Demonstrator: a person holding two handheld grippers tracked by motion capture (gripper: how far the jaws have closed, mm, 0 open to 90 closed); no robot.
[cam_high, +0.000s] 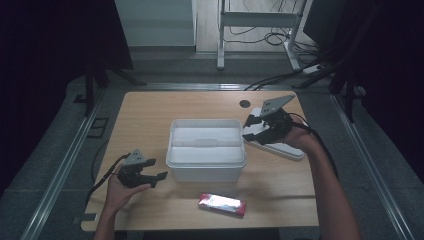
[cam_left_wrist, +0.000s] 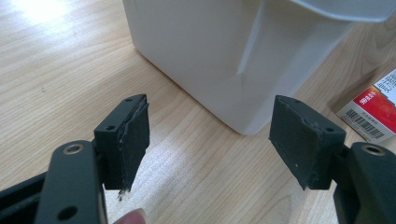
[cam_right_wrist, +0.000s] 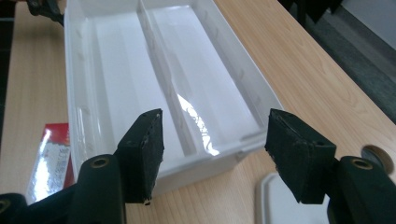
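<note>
A white plastic box (cam_high: 206, 149) with a divider down its middle stands open in the centre of the wooden table (cam_high: 145, 110); both compartments look empty in the right gripper view (cam_right_wrist: 154, 70). Its white lid (cam_high: 280, 149) lies flat to the right. A red packet (cam_high: 222, 204) lies in front of the box, also seen as a red packet (cam_left_wrist: 373, 112) with a barcode. My left gripper (cam_high: 156, 179) is open near the box's front left corner (cam_left_wrist: 243, 121), holding nothing. My right gripper (cam_high: 250, 129) is open above the lid, at the box's right end.
A dark round cable hole (cam_high: 244, 103) sits at the table's back right. Beyond the table are a white metal frame (cam_high: 257, 20) and floor cables (cam_high: 280, 37). Bare tabletop stretches left of the box.
</note>
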